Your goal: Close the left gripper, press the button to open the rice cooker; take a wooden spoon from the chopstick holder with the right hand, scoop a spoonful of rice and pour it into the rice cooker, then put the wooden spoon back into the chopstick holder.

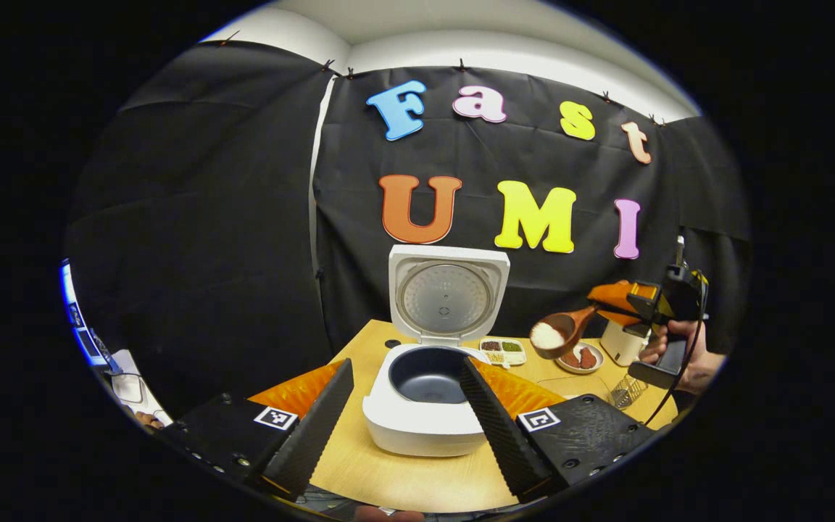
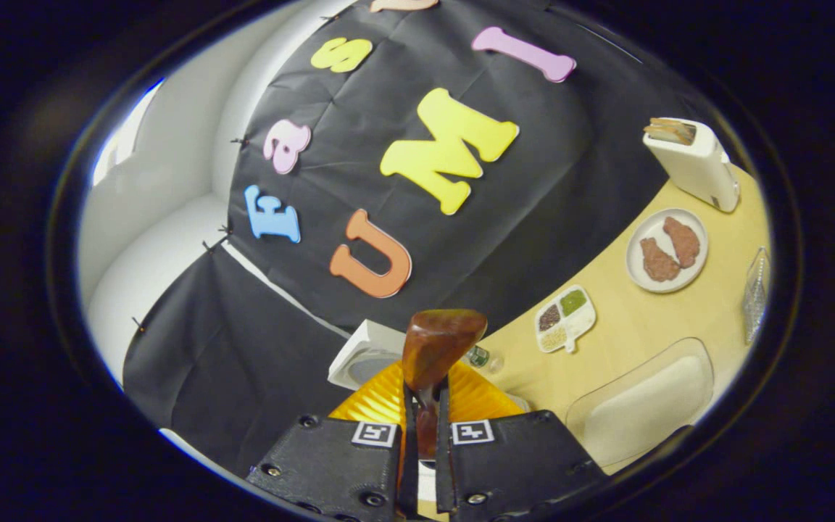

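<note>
Right tool clamps wooden spoon; no brand legible.

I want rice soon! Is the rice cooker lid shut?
No, the rice cooker lid stands up open, showing the dark empty pot.

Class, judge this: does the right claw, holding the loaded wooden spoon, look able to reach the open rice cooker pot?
Probably yes: the lid stands open, and nothing lies between the spoon and the pot.

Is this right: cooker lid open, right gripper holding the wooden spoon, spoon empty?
Not quite. The wooden spoon isn't empty: the left gripper view shows white rice in its bowl. The rest holds: the rice cooker lid is open, and the right gripper grips the spoon's handle.
</note>
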### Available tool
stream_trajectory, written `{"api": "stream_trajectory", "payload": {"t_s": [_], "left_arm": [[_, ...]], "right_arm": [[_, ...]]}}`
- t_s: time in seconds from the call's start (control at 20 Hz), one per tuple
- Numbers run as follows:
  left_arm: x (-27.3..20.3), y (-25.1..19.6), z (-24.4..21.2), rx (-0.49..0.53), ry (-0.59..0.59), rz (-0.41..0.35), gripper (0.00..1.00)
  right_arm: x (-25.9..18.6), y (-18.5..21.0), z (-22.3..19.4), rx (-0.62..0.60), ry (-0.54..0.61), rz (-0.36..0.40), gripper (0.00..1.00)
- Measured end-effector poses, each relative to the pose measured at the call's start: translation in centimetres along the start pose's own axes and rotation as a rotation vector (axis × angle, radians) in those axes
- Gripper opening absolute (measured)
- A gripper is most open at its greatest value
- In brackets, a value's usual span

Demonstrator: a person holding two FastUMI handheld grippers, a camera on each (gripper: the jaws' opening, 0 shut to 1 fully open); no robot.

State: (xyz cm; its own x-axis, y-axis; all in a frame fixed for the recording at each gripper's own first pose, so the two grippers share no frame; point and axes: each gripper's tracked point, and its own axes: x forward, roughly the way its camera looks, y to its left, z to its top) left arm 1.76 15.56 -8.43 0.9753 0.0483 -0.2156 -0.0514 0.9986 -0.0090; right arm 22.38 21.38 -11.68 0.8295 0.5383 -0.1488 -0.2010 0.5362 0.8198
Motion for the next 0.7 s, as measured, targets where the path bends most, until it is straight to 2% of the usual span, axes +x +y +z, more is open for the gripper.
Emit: {"api": "stream_trajectory", "payload": {"t_s": [0.15, 0.4, 0.55, 0.7], "left_arm": [[0.2, 1.7, -0.4, 0.011, 0.002, -0.003, 0.95], [0.4, 4.2, -0.3, -0.041, -0.010, 0.006, 0.95], [0.4, 5.1, 0.4, -0.090, -0.028, -0.004, 0.95], [0.4, 5.4, 0.2, -0.080, -0.035, -0.008, 0.95]], "right_arm": [[3.7, 1.1, -2.8, -0.081, 0.042, -0.026, 0.14], [8.4, 0.9, -7.2, -0.246, 0.108, -0.102, 0.14], [10.3, 0.8, -8.8, -0.326, 0.131, -0.136, 0.14], [11.1, 1.5, -9.8, -0.410, 0.140, -0.160, 0.14]]}}
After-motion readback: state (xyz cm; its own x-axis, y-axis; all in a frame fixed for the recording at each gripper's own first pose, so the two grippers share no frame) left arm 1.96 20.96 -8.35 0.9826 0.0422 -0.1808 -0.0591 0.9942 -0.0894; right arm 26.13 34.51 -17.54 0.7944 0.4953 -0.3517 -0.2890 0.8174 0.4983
